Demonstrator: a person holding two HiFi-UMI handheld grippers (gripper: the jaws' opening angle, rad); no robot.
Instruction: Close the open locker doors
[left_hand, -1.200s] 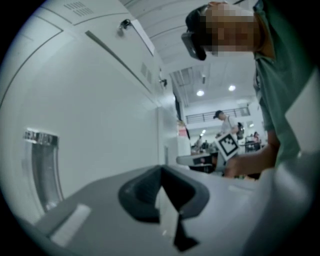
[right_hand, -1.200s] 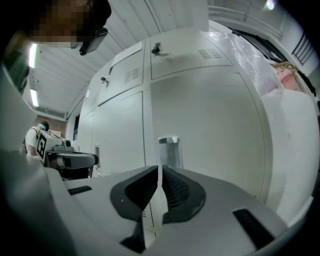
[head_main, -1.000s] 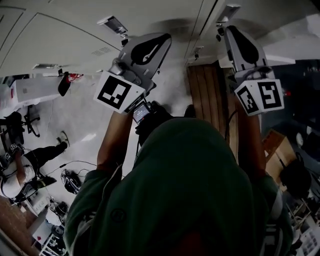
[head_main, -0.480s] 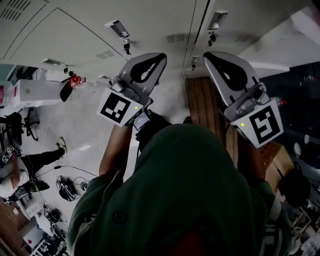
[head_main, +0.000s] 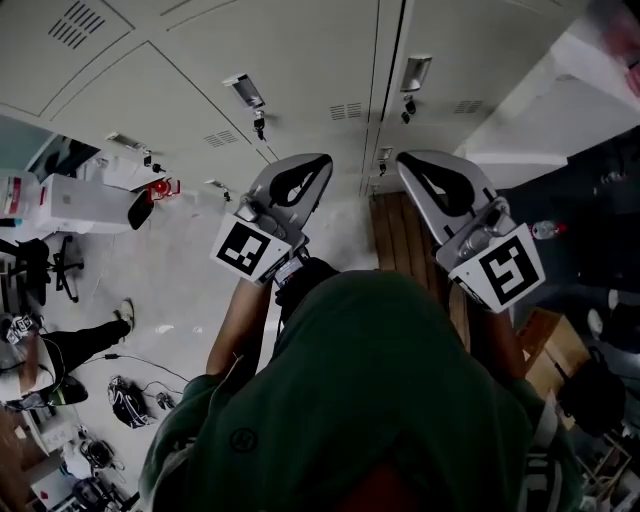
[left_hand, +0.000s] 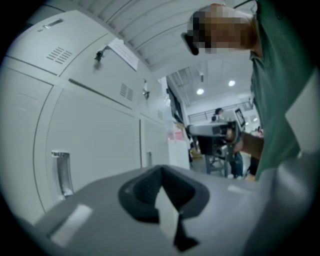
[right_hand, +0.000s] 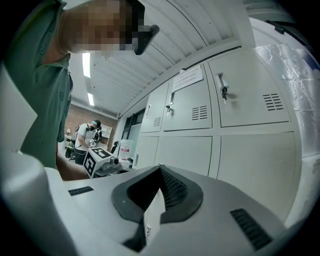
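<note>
Head view now has the grey lockers (head_main: 200, 70) filling the top of the frame, more of them than a second ago, and both grippers sit lower, near the middle. At the upper right a white door (head_main: 545, 105) stands out from the row beside a dark opening, so I judge it still needs closing. My right gripper (head_main: 430, 178), which was up by that door, is now below and left of it, apart, jaws closed on nothing. My left gripper (head_main: 305, 175) is likewise closed and empty.
</note>
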